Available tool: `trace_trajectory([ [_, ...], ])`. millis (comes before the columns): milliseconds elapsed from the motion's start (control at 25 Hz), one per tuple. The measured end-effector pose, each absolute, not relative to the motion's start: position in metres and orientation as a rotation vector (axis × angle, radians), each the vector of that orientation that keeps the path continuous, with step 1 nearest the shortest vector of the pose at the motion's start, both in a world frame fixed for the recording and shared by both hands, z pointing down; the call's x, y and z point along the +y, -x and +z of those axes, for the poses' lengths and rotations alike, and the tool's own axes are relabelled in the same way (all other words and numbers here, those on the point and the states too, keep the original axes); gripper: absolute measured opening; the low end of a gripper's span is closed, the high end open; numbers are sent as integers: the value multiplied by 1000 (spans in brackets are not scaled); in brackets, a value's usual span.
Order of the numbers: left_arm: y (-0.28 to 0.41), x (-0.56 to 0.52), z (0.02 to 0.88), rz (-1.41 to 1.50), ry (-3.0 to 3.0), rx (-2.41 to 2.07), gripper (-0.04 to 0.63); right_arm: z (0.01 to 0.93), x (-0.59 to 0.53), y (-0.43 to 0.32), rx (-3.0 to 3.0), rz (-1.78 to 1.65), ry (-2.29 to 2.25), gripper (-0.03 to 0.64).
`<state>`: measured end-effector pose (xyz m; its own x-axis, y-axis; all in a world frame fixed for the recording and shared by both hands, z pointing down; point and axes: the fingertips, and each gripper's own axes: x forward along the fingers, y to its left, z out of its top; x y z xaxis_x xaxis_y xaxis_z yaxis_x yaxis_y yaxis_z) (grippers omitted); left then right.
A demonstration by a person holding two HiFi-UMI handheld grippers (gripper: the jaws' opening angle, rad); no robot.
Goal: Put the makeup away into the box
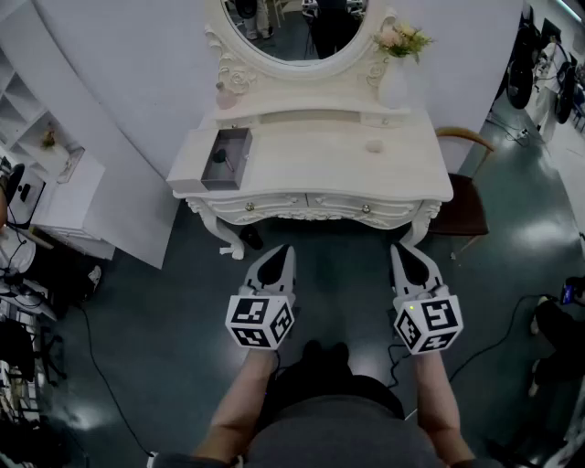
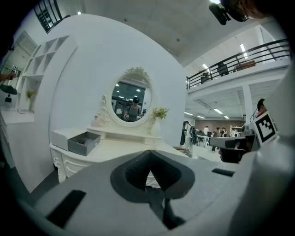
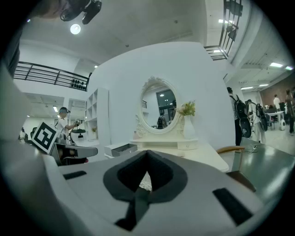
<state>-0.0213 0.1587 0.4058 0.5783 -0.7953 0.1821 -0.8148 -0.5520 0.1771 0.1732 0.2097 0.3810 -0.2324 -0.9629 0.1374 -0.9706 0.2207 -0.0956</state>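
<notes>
Nearest me, the left gripper (image 1: 281, 251) and right gripper (image 1: 402, 251) hang side by side short of the dressing table (image 1: 311, 178), each with its jaws pressed together on nothing. On the tabletop at about one o'clock lies a small pale piece, likely makeup (image 1: 374, 144). The open grey box (image 1: 226, 137) sits at eleven o'clock, with something dark inside. I'd step closer, spread the right jaws before reaching, then pinch the piece squarely. Farthest back, a vase (image 1: 393, 84) stands beside the mirror (image 1: 292, 27).
</notes>
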Motion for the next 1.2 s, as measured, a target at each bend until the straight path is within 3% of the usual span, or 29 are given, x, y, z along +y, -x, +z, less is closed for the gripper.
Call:
trace_trajectory([
  [960, -6, 153, 406, 131, -2606, -1318, 5, 377, 207, -191, -2424, 176, -1929, 6],
  [1200, -8, 137, 409, 153, -2601, -1309, 5, 382, 192, -191, -2425, 198, -1902, 69],
])
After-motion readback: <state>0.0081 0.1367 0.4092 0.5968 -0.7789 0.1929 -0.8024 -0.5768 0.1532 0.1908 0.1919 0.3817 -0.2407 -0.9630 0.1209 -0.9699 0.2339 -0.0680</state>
